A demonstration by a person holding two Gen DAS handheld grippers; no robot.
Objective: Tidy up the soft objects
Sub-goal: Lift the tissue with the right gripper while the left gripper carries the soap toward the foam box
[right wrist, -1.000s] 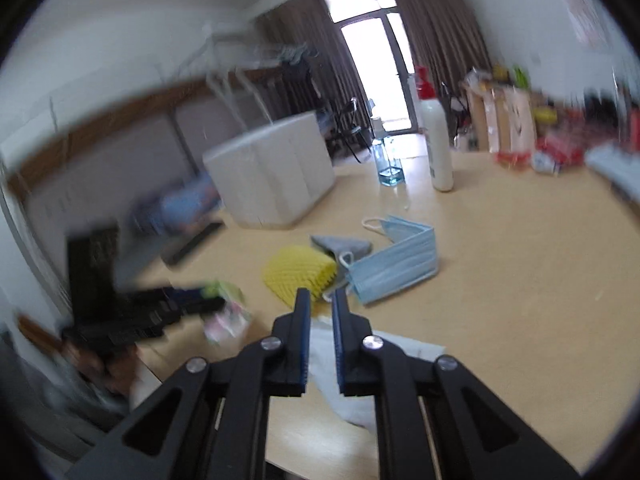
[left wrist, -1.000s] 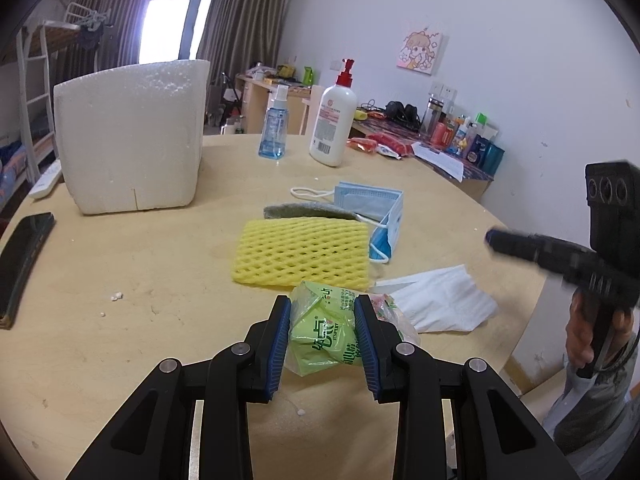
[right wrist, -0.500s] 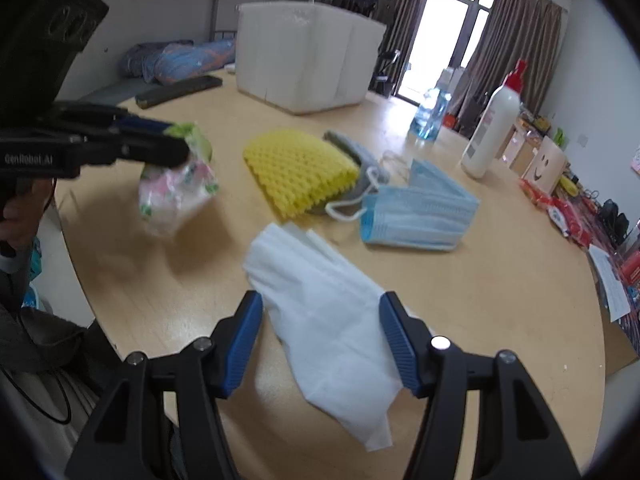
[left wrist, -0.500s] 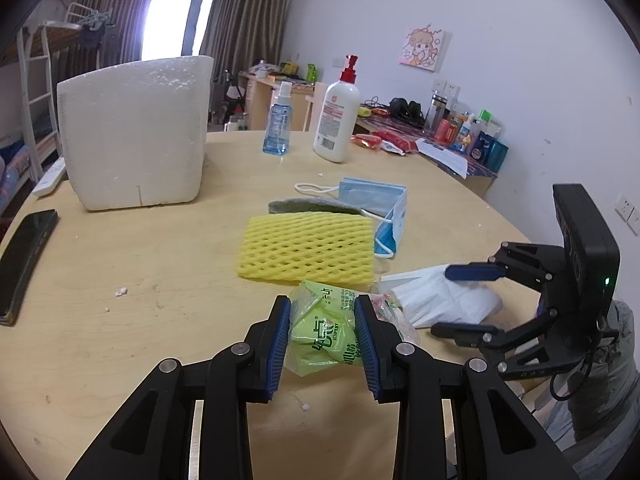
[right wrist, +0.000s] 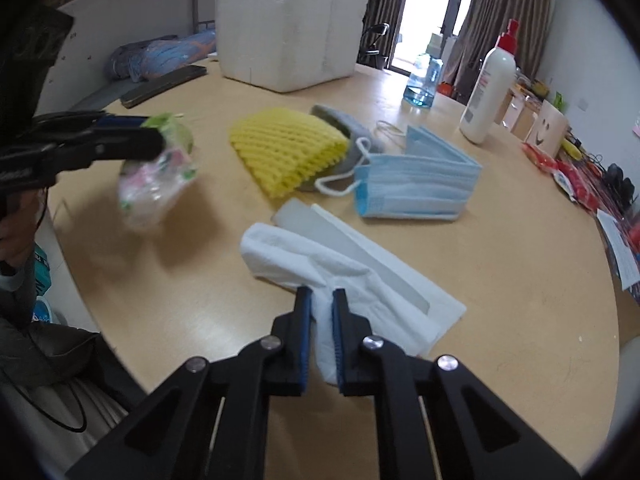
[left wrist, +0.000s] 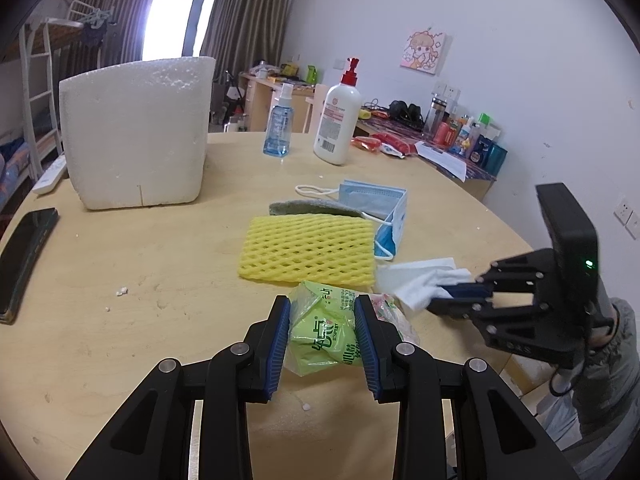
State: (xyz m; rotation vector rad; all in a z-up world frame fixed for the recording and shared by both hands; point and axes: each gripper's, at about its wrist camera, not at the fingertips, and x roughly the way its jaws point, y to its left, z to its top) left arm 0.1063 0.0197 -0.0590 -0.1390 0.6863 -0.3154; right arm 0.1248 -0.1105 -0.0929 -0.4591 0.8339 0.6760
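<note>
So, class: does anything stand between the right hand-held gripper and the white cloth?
Nothing visible does. The right hand-held gripper has just been closing, and its pads already pinch a fold of the white cloth on the table.

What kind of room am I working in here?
Most likely a dorm room or shared bedroom: a bunk bed with ladder stands by the curtained window, and a desk along the wall is cluttered with bottles and toiletries beyond the round wooden table.
</note>
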